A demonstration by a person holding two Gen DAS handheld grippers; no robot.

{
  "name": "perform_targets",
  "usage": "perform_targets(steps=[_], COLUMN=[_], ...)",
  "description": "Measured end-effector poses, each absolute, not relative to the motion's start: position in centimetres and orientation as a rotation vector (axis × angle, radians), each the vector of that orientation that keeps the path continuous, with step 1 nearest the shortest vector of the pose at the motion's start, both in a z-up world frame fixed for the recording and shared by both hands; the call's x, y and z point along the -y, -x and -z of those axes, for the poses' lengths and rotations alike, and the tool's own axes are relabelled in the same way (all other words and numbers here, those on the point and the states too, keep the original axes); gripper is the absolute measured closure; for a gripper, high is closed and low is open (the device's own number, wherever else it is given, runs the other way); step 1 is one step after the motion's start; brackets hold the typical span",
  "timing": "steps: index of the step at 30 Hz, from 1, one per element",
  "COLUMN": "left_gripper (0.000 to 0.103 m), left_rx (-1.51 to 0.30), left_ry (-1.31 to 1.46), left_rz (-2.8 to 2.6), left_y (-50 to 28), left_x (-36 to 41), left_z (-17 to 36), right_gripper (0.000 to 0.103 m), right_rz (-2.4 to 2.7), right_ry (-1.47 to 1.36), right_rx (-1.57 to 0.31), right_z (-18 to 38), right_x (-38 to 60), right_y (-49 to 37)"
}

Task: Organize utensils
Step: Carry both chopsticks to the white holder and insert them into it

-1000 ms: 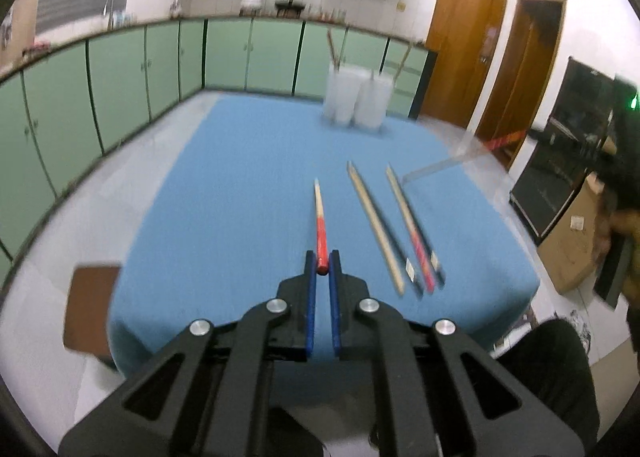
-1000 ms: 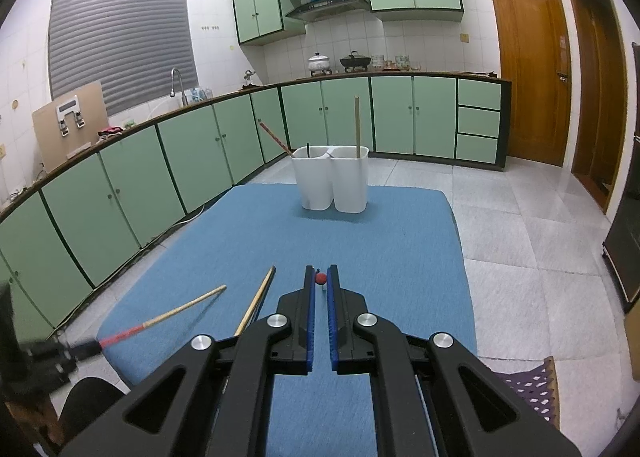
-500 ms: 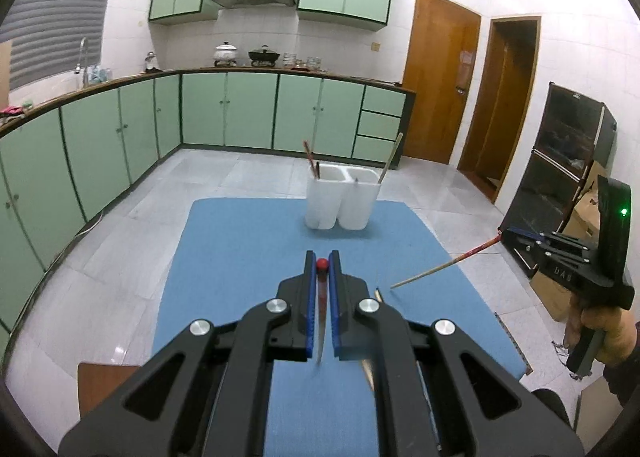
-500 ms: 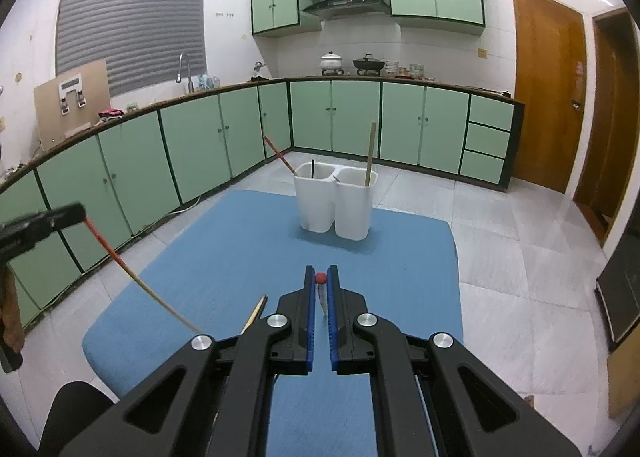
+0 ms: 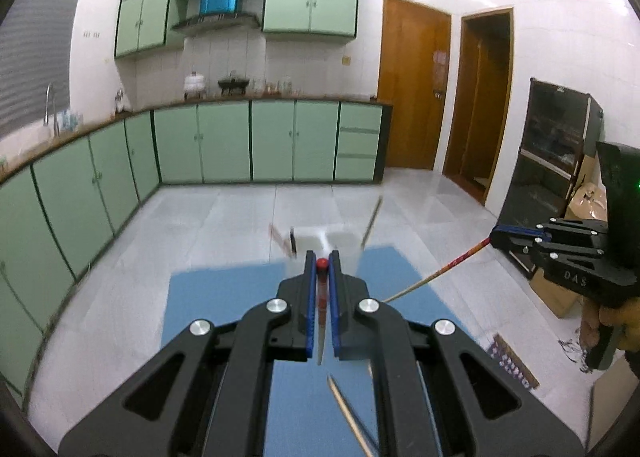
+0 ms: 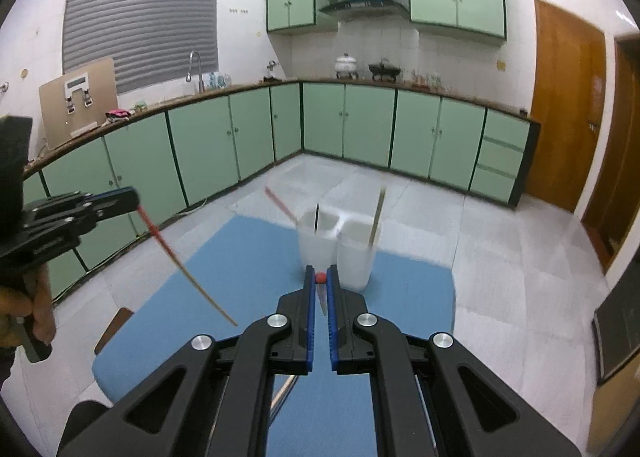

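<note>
My left gripper (image 5: 322,261) is shut on a red-ended chopstick (image 5: 321,299), held in the air with its tip hanging down over the blue table (image 5: 224,297). It also shows in the right wrist view (image 6: 132,199) with its chopstick (image 6: 184,267) slanting down. My right gripper (image 6: 320,277) is shut on another red-ended chopstick (image 6: 321,295); it shows in the left wrist view (image 5: 498,235) with that chopstick (image 5: 436,275). A white two-compartment holder (image 6: 340,253) stands at the table's far end with several chopsticks in it.
Loose chopsticks (image 5: 348,413) lie on the blue table near its front edge. Green cabinets (image 6: 224,145) line the walls, with wooden doors (image 5: 412,93) at the right. A brown stool (image 6: 114,327) stands at the table's left.
Both grippers have lifted their chopsticks off the table and risen. The left gripper's view swung up from the table surface toward the holder and the room.
</note>
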State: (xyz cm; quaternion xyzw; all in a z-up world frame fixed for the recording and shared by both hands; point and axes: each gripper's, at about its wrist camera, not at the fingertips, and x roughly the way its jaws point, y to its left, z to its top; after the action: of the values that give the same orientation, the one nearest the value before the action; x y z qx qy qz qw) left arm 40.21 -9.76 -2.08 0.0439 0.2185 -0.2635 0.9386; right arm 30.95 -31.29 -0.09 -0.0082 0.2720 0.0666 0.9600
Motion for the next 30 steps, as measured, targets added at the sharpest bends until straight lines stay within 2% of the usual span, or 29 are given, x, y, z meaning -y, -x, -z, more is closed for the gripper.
perform_targets(steps=[7, 13, 22, 30], left_gripper=[0.098, 0.098, 0.098, 0.098], left_rx=[-0.313, -0.256, -0.313, -0.409], left_ry=[-0.078, -0.055, -0.086, -0.089], left_rz=[0.510, 0.490, 0.484, 0.476], left_y=[-44.5, -48.6, -54.6, -57.1], left_x=[12.9, 16.0, 19.9, 19.6], left_z=[-3.9, -5.1, 1.2, 5.9], right_gripper=[0.098, 0.098, 0.098, 0.097], right_rz=[-0.113, -0.074, -0.052, -0.065], right_ry=[0.025, 0.051, 0.040, 0.032], right_rx=[-0.503, -0.543, -0.654, -0.695], right_z=[-5.4, -5.5, -0.7, 2.6], right_x=[31.4, 31.7, 33.4, 33.7], right_y=[-36.1, -42.1, -49.8, -52.0])
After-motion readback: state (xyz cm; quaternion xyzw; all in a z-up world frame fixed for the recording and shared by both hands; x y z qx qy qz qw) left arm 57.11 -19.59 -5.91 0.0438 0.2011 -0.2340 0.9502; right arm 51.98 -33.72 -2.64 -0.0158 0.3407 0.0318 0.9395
